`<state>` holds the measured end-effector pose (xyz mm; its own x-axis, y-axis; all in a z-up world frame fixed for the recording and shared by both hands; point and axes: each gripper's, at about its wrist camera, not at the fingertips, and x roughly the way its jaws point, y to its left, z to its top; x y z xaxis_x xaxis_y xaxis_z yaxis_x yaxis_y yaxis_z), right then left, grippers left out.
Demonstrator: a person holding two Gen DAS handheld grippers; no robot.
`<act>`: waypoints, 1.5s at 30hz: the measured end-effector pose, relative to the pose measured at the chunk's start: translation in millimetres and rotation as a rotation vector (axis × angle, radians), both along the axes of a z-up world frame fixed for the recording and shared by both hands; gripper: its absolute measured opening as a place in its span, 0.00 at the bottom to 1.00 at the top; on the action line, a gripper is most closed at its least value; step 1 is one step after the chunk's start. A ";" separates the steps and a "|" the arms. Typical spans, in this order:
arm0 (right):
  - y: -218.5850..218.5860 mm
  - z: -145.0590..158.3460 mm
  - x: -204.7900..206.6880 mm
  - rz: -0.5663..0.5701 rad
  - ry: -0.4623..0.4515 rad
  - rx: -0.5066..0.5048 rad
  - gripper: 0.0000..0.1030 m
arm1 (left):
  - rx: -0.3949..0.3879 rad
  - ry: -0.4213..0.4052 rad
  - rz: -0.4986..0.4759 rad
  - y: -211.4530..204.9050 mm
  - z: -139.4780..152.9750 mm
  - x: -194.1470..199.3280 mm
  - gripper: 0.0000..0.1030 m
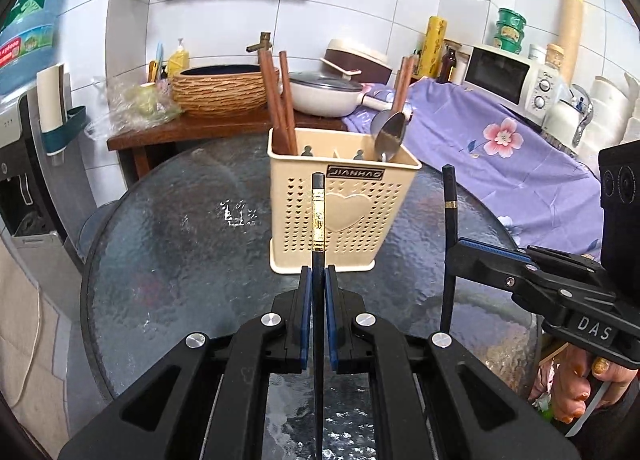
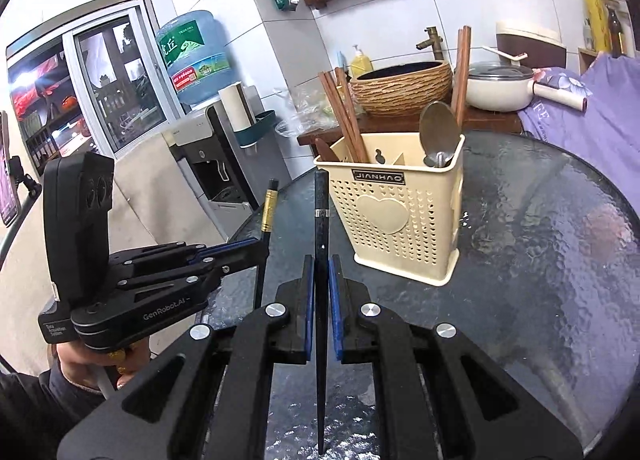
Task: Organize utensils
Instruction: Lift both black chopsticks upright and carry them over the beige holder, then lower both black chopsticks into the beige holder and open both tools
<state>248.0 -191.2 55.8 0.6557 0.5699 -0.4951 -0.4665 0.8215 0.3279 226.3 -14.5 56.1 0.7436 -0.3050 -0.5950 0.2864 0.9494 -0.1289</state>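
Observation:
A cream perforated utensil holder stands on the dark round glass table. It holds brown wooden chopsticks on its left and a metal spoon on its right. My left gripper is shut on a black chopstick with a gold band, held upright in front of the holder. My right gripper is shut on a black chopstick with a thin silver ring, also upright. The right gripper shows at the right in the left wrist view.
Behind the table a wooden counter carries a woven basin, a brass tap and a lidded pan. A purple floral cloth and a microwave lie right. A water dispenser stands left.

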 end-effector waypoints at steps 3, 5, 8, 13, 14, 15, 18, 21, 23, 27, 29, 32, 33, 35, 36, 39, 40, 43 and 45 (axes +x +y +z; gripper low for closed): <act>-2.2 3.2 -3.6 -0.002 -0.004 0.001 0.08 | -0.006 -0.012 -0.005 1.5 2.7 -2.2 0.06; -3.1 4.3 -5.2 -0.001 -0.005 0.002 0.08 | -0.008 -0.017 -0.005 1.5 4.0 -1.7 0.06; -5.2 6.7 -7.8 -0.002 -0.016 0.009 0.08 | -0.015 -0.028 -0.004 2.7 7.4 -2.9 0.06; -5.6 12.6 -9.4 0.005 -0.025 0.011 0.08 | -0.024 -0.034 -0.012 4.7 11.9 -3.3 0.06; -5.5 14.0 -10.0 0.005 -0.029 0.009 0.08 | -0.027 -0.036 -0.013 5.1 12.5 -3.9 0.06; -5.8 15.3 -10.5 0.004 -0.032 0.009 0.08 | -0.030 -0.039 -0.012 5.4 13.8 -4.0 0.06; -6.1 17.2 -10.6 0.001 -0.036 0.009 0.08 | -0.033 -0.047 -0.011 6.0 16.0 -4.3 0.06; -5.4 20.3 -10.2 0.000 -0.039 0.010 0.08 | -0.034 -0.059 -0.007 6.1 19.6 -4.0 0.06; -4.4 23.3 -9.2 0.001 -0.045 0.007 0.08 | -0.037 -0.064 -0.006 5.4 21.8 -4.2 0.06; -3.3 30.3 -6.5 -0.004 -0.057 0.009 0.08 | -0.044 -0.078 -0.004 4.9 26.9 -4.3 0.06; -2.8 31.9 -5.2 -0.008 -0.062 0.006 0.08 | -0.047 -0.083 -0.004 4.8 28.8 -4.1 0.06; -2.3 35.5 -2.7 -0.009 -0.067 0.001 0.08 | -0.050 -0.091 -0.004 4.2 32.5 -3.2 0.06; -1.9 37.6 -1.8 -0.011 -0.070 0.000 0.08 | -0.052 -0.095 -0.005 4.0 34.5 -2.9 0.06; -1.9 41.0 -0.2 -0.014 -0.076 0.000 0.08 | -0.054 -0.101 -0.006 3.7 38.0 -2.0 0.06; -2.9 43.1 1.3 -0.017 -0.077 0.003 0.08 | -0.057 -0.104 -0.007 3.7 40.2 -1.5 0.06; -4.4 50.9 5.5 -0.024 -0.083 0.003 0.08 | -0.072 -0.107 -0.015 4.5 49.3 1.9 0.06; -4.7 54.8 7.3 -0.029 -0.091 -0.002 0.08 | -0.074 -0.112 -0.017 4.7 54.9 3.8 0.06; -5.5 68.5 13.6 -0.037 -0.111 -0.002 0.08 | -0.075 -0.136 -0.016 6.5 69.9 8.1 0.06; -5.6 80.0 18.7 -0.046 -0.127 0.003 0.08 | -0.088 -0.151 -0.022 6.2 84.8 11.8 0.06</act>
<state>266.7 -196.9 135.8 0.7381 0.5396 -0.4051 -0.4665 0.8419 0.2713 238.0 -8.3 140.9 0.8151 -0.3686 -0.4469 0.3297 0.9295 -0.1653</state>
